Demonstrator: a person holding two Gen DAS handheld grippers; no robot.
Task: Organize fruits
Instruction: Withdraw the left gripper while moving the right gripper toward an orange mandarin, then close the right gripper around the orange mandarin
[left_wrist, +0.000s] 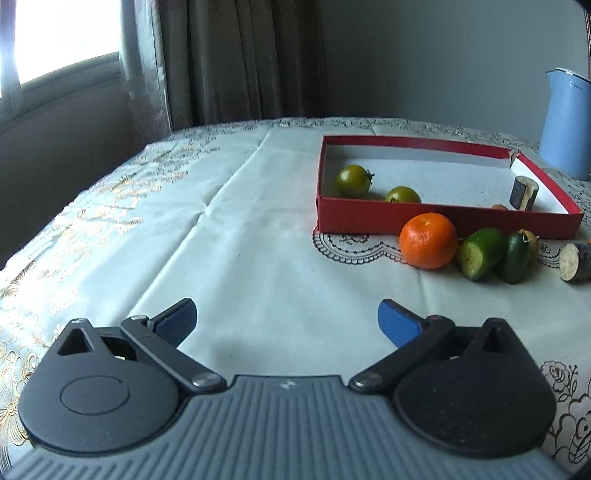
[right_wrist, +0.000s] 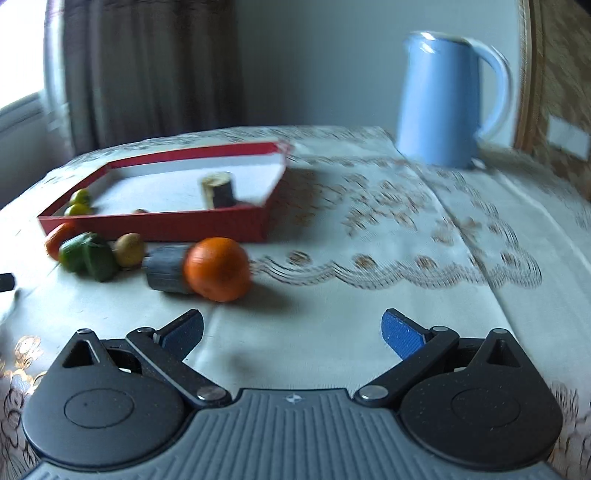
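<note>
Left tongs (left_wrist: 287, 319): spread wide, empty, blue pads (left_wrist: 397, 324) hanging above bare cloth on the counter (left_wrist: 240, 236). Right tongs (right_wrist: 291, 330): likewise spread wide, empty, above the cloth.

Red tray (left_wrist: 443, 220) toward the far right of the counter in the left wrist view, white inside. In the tray: two green tomatoes (left_wrist: 352, 180) near its left wall, one further back, one close against the front wall (left_wrist: 402, 195); a short dark-barked cylinder piece (left_wrist: 523, 192) upright near the right wall; something small and orange-brown peeking over the front wall, too hidden to name.

Outside, just in front of the tray's front wall, a loose row: an orange (left_wrist: 428, 240), touching or nearly touching a cut cucumber piece (left_wrist: 480, 253); a second dark green piece (left_wrist: 515, 256) just beside that; a small yellowish fruit (left_wrist: 532, 240) behind it; a grey-barked cylinder piece (left_wrist: 572, 262) further right, pale cut face toward the camera.

Right wrist view, blurred: a second orange (right_wrist: 218, 268) nearest the tongs, pressed against the grey cylinder; green pieces and the yellowish fruit to the left; the first orange at the far left of the row.

Blue kettle (right_wrist: 441, 99) upright on the counter, well apart from the fruit, beyond the tray's right corner. Brown curtain (left_wrist: 236, 62) and window (left_wrist: 62, 37) behind the counter.
</note>
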